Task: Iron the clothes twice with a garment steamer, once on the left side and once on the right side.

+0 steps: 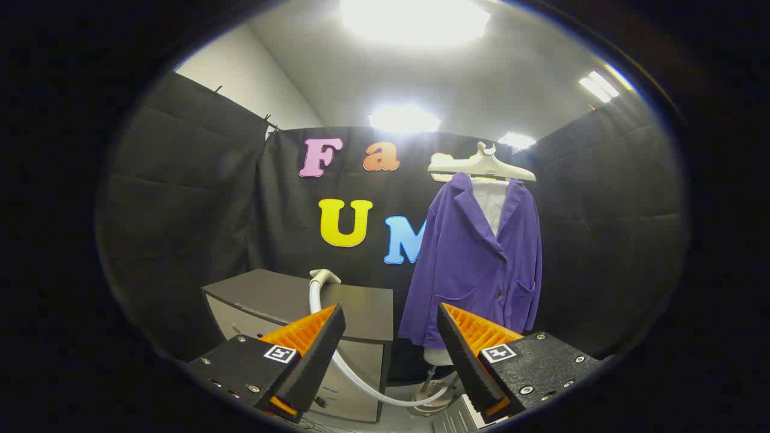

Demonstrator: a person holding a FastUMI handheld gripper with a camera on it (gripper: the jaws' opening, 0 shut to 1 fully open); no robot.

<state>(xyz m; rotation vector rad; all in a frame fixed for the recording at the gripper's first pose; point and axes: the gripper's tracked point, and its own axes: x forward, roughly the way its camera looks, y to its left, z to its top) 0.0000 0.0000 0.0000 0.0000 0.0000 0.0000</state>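
Observation:
A purple jacket (475, 264) hangs on a white hanger (483, 163) atop a stand, beyond my right finger. The garment steamer's head (323, 276) lies on a dark cabinet (283, 297), just beyond my left finger. Its pale hose (367, 388) curves down from the head, passes behind my left finger and runs to the stand's base (434, 402). My gripper (391, 319) is open, with nothing between its fingers, and stands apart from both steamer head and jacket.
The cabinet has light drawer fronts (361, 367) and stands left of the jacket stand. Black cloth walls close the booth on the left, back and right. Some floor shows between the cabinet and the stand.

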